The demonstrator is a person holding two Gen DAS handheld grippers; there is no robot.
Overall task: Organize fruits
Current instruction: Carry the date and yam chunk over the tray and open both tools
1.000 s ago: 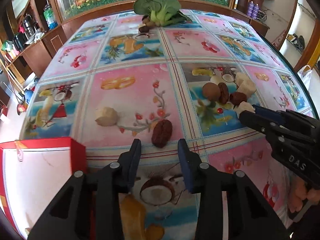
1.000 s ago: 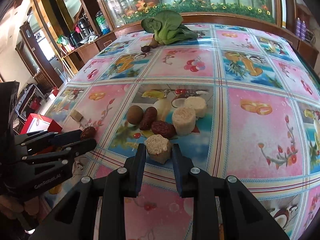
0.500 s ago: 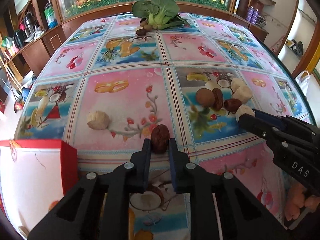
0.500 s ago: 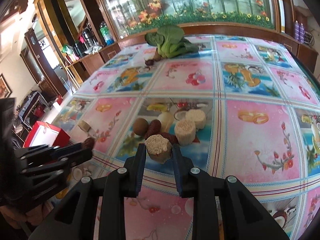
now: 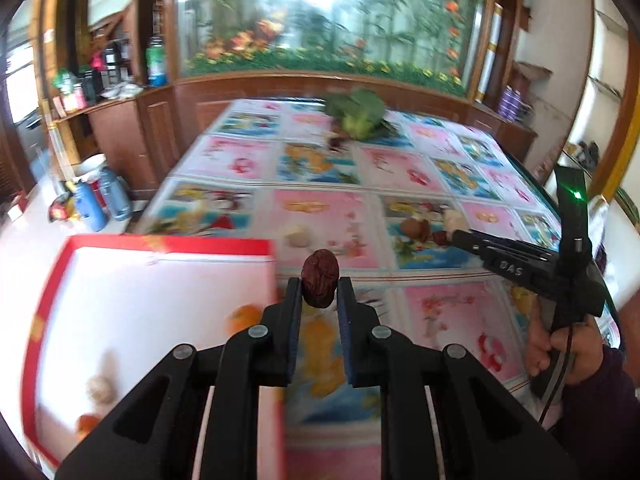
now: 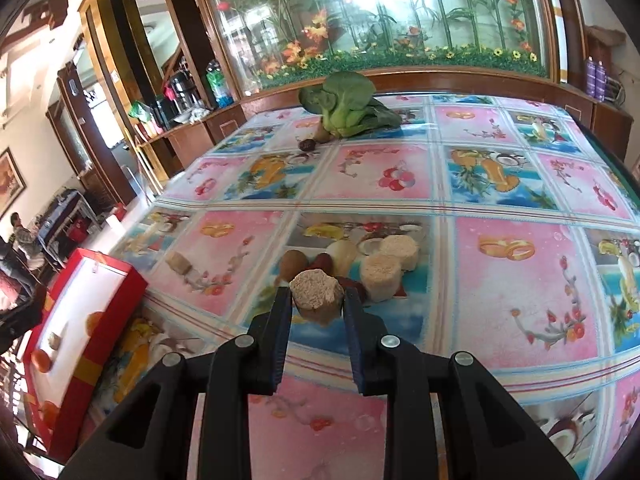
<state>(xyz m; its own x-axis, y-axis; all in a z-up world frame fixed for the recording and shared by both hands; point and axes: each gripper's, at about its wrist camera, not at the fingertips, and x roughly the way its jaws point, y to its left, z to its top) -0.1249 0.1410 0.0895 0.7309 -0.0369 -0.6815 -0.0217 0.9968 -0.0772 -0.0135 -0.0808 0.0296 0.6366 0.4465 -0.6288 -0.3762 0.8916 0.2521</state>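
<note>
My left gripper (image 5: 319,294) is shut on a dark red date (image 5: 320,278) and holds it raised at the right edge of the red-rimmed white box (image 5: 168,246). The box holds several small fruits, orange and pale. My right gripper (image 6: 313,300) is shut on a tan cylindrical piece (image 6: 316,295) and holds it above the table. Behind it lies a cluster: a brown kiwi (image 6: 294,265), red dates (image 6: 322,262) and two pale cylinders (image 6: 380,276). A lone tan piece (image 6: 179,263) lies to the left. The right gripper also shows in the left wrist view (image 5: 460,236).
A leafy green vegetable (image 6: 348,108) and a dark fruit (image 6: 307,145) lie at the table's far side. The box (image 6: 80,320) sits off the table's left front corner. Wooden cabinets line the left; bottles (image 5: 100,204) stand on the floor.
My left gripper closed on the date, lifted it off the table and swung left toward the box. My right gripper lifted the tan piece a little.
</note>
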